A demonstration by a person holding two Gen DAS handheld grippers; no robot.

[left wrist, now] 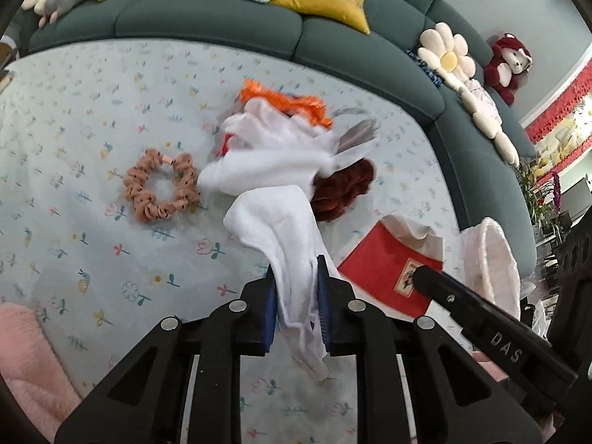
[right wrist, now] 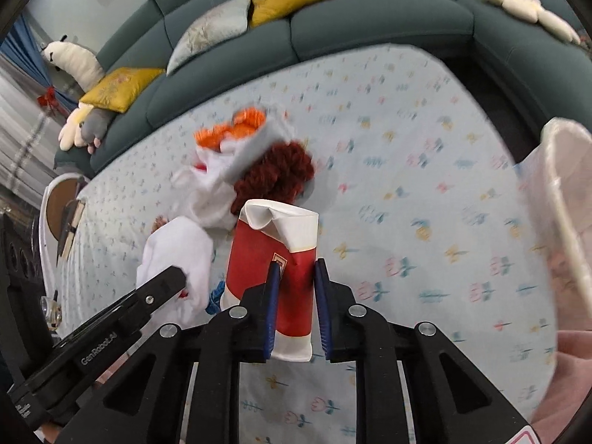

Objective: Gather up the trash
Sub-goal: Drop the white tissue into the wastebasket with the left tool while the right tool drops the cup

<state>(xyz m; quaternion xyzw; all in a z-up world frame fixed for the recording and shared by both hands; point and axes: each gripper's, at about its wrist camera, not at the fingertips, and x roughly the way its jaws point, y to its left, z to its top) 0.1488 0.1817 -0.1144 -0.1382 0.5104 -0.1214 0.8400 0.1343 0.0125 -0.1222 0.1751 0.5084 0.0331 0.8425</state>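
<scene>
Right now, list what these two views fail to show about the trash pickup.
- White tissue: its far end is motion-blurred in the left wrist view.
- Red carton: its label is half hidden by the right gripper.
- Pink-lined bin: cut off by the frame edge, inside unseen.

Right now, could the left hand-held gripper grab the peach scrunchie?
Probably not yet: the left hand-held gripper is shut on white tissue. The scrunchie lies uncovered on the bedsheet.
</scene>
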